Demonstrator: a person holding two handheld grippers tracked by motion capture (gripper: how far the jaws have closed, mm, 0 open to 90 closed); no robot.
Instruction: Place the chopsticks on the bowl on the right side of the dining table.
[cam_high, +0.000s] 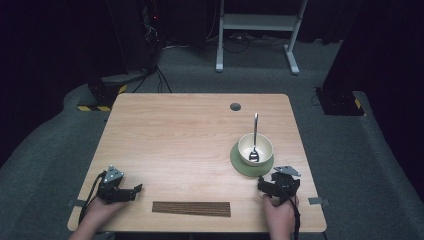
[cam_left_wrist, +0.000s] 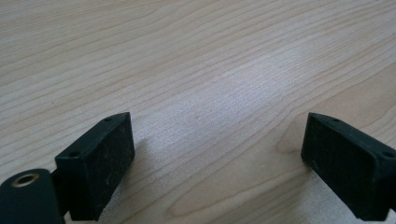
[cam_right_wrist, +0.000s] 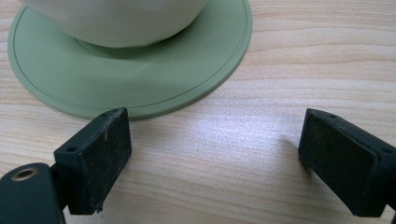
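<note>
The cream bowl (cam_high: 255, 148) nearest your right gripper (cam_high: 272, 184) sits on a round green saucer (cam_high: 238, 161) toward the right side of the table, with a metal spoon (cam_high: 255, 135) standing in it, handle leaning on the far rim. Your right gripper rests just below the saucer, jaws spread wide with nothing between them; in the right gripper view the saucer's edge (cam_right_wrist: 196, 88) lies just ahead of the left jaw. Your left gripper (cam_high: 131, 191) lies well apart at the near left corner, jaws likewise spread over bare wood. A dark brown slatted mat (cam_high: 191, 208) lies between both grippers along the near edge. The light wood table (cam_high: 175, 135) has a cable hole (cam_high: 235, 106) near the far edge; grey carpet and a white stand (cam_high: 257, 30) lie beyond.
</note>
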